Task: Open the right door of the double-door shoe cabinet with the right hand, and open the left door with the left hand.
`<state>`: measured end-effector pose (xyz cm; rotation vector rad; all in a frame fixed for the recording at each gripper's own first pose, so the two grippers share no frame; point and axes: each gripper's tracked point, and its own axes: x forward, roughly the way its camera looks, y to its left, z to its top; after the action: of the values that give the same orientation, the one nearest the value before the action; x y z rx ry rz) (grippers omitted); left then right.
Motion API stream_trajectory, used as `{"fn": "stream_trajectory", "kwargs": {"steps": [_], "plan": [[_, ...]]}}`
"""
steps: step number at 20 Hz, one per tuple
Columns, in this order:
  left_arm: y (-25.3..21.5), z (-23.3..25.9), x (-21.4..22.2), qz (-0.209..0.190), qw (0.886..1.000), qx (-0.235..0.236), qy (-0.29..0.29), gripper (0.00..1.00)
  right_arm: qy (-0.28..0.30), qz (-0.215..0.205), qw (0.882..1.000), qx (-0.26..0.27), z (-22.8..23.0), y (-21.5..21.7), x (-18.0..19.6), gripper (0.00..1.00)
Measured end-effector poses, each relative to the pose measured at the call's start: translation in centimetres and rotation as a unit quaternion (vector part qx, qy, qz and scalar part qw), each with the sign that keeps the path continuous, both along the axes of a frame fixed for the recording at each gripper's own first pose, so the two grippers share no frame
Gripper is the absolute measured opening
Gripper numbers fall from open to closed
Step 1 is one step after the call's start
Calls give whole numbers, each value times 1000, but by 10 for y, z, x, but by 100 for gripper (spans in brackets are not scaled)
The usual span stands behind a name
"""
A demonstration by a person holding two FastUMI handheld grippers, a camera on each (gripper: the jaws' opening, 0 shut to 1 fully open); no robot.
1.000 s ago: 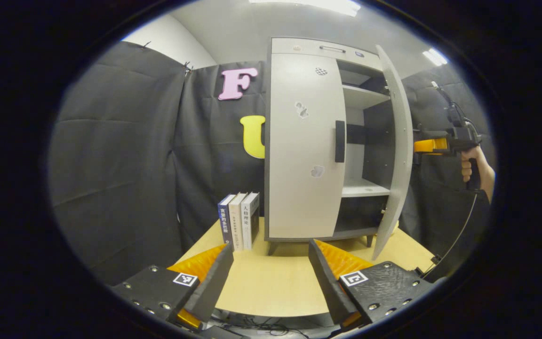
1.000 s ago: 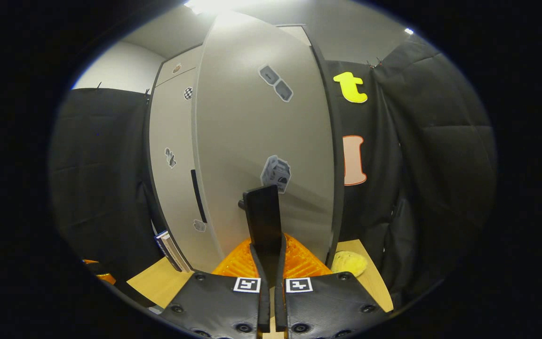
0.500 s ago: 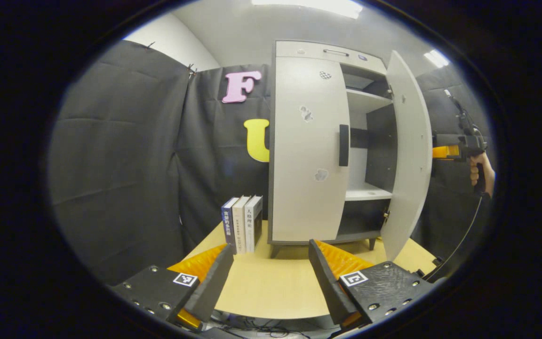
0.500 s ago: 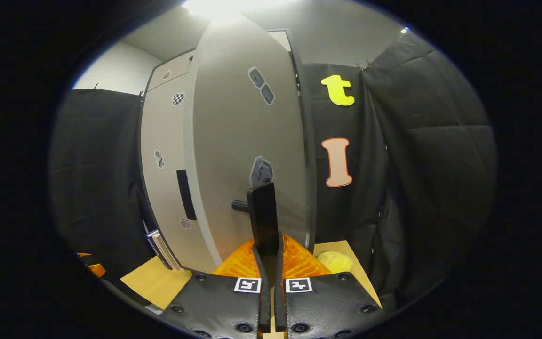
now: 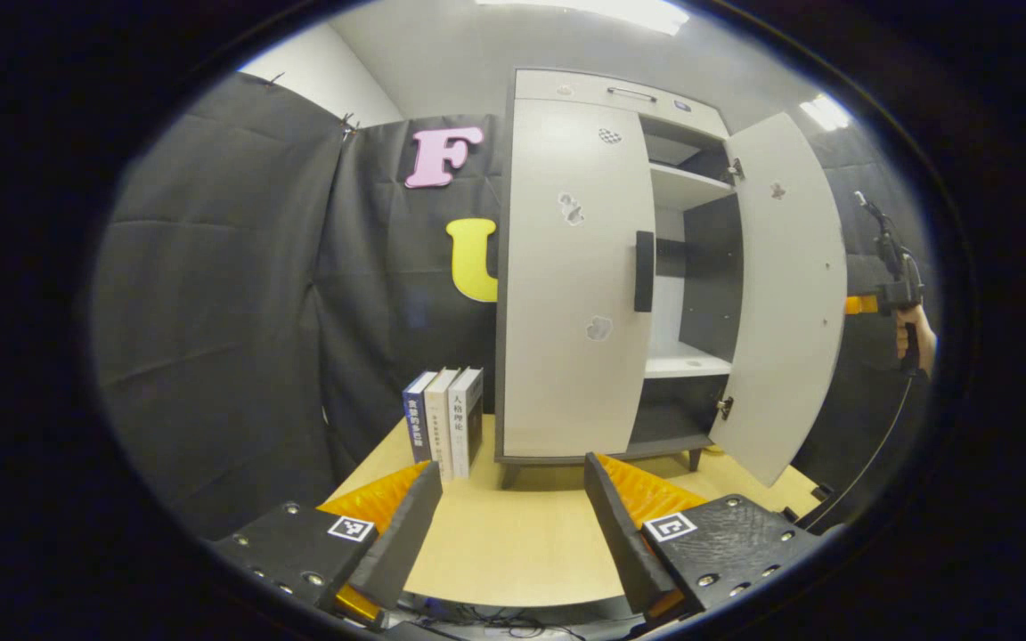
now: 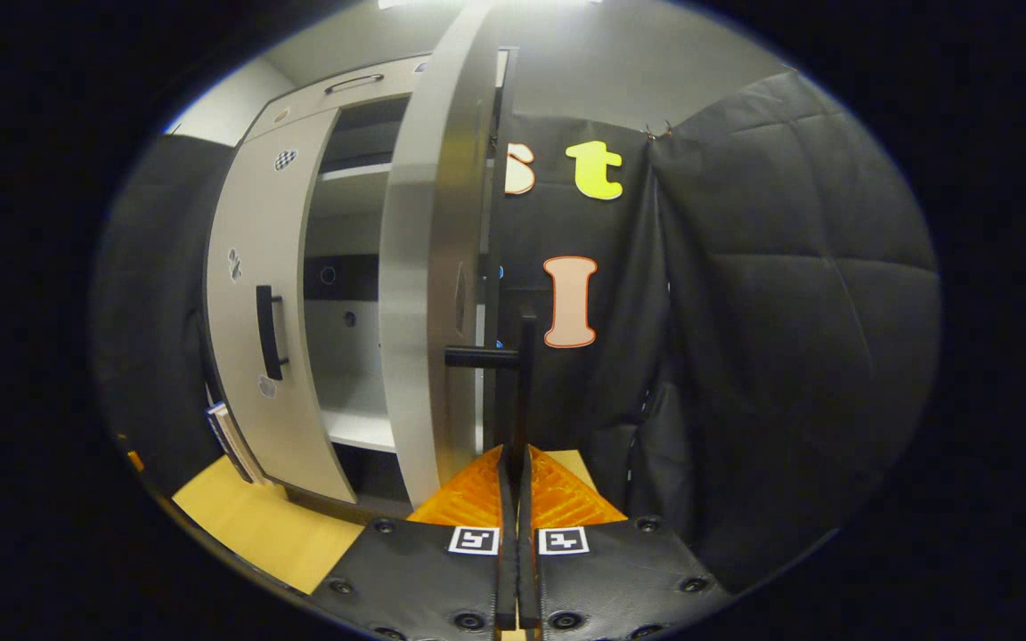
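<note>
Nearest in the left gripper view, the left gripper point(image 5: 510, 525) hangs wide and empty over the table point(image 5: 513, 552), well short of the cabinet point(image 5: 620, 267). In the right gripper view, the right gripper point(image 6: 516, 499) is pinched narrow on the right door's handle point(image 6: 524, 383), a dark upright bar gripped between both fingers. Beyond the table's front edge, three books point(image 5: 446, 427) stand just left of the cabinet. The left door point(image 5: 571, 276) remains closed, its handle point(image 5: 644, 271) untouched. The right door point(image 5: 785, 294) stands wide, shelves point(image 5: 687, 361) bared behind it. Farthest right in the left gripper view, a hand point(image 5: 914, 338) holds the right gripper beyond the door's edge.

The risk from here appears to lie in the hinges: with the door already near the end of its swing, any further pull by the clamped gripper could strain them or drag the cabinet across the table. A release at an angle might snag a finger on the handle bar. The left gripper, reaching in next, could knock the books if it drifts left of the handle.

Against half a second ago, the right door has swung further, showing its inner face to the left gripper view and nearly its edge to the right gripper view. The left gripper has barely shifted.
</note>
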<state>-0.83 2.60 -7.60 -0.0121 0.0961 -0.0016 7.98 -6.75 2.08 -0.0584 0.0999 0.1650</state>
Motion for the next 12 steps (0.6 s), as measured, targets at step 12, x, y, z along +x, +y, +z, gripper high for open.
{"fn": "stream_trajectory", "kwargs": {"steps": [12], "plan": [[-22, -2, 46, -54, 998, -3, 9, 94, -1, -5, 999, 44, -7, -4, -13, 0]]}}
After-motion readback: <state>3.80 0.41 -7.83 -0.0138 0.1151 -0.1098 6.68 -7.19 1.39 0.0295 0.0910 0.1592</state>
